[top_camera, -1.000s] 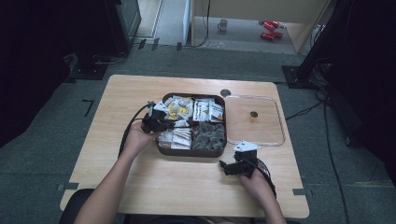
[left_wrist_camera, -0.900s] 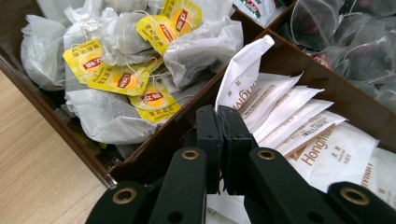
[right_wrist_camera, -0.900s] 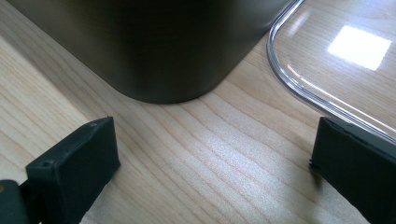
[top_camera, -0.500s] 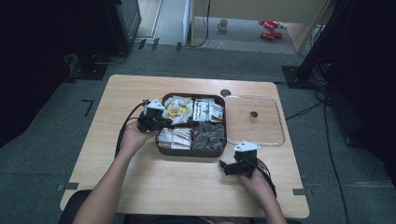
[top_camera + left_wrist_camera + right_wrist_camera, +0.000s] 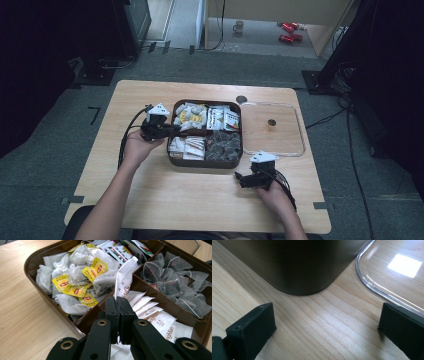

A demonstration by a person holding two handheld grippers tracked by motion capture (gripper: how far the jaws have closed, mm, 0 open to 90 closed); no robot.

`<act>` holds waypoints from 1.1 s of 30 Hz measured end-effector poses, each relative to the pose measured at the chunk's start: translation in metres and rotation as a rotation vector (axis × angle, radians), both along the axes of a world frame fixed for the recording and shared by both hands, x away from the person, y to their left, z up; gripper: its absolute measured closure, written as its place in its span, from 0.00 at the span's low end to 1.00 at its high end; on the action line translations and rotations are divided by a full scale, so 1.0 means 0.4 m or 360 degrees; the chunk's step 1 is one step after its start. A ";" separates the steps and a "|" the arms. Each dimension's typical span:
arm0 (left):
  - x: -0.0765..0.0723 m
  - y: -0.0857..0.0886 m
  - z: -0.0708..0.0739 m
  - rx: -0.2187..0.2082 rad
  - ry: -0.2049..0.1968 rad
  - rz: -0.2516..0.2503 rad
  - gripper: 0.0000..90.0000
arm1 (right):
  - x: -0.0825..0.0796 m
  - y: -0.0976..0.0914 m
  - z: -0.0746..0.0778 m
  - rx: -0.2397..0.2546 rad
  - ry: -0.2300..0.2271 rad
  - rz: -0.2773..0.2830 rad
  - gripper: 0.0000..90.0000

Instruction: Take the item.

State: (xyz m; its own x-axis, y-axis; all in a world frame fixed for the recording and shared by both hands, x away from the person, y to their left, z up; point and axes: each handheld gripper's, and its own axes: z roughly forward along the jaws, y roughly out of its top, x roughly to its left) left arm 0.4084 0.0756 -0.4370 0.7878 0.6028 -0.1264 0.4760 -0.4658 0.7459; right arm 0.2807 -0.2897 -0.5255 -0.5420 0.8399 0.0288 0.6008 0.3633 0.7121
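Note:
My left gripper (image 5: 118, 301) is shut on the lower end of a white sachet (image 5: 125, 277), which stands up out of the jaws over the brown four-part tray (image 5: 32, 262). In the high view that gripper (image 5: 171, 129) hovers at the tray's left edge (image 5: 173, 159). Beneath it lie yellow-tagged tea bags (image 5: 75, 282), more white sachets (image 5: 160, 320) and clear pyramid bags (image 5: 175, 282). My right gripper (image 5: 324, 325) rests open on the wood with nothing between its jaws, just in front of the tray's dark wall (image 5: 299, 265); in the high view it (image 5: 240, 178) sits off the tray's front right corner.
A clear plastic lid (image 5: 300, 145) lies flat on the table to the right of the tray, and its rim (image 5: 372, 285) runs close to my right gripper's far jaw. Striped packets (image 5: 223, 119) fill the tray's back right compartment. Bare wooden table (image 5: 200, 200) spreads in front.
The left hand has drawn back to the left and risen a little, from over the tray to its left edge. The right hand has stayed put.

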 end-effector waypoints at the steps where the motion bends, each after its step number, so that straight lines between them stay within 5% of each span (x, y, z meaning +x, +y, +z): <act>1: -0.001 0.005 0.003 0.0006 -0.0009 0.0001 0.99 | 0.000 0.000 0.000 0.0000 0.0000 0.0002 0.00; 33: -0.018 0.143 0.035 -0.0076 -0.0024 0.0199 0.99 | 0.008 0.005 0.000 0.0001 0.0000 0.0069 0.00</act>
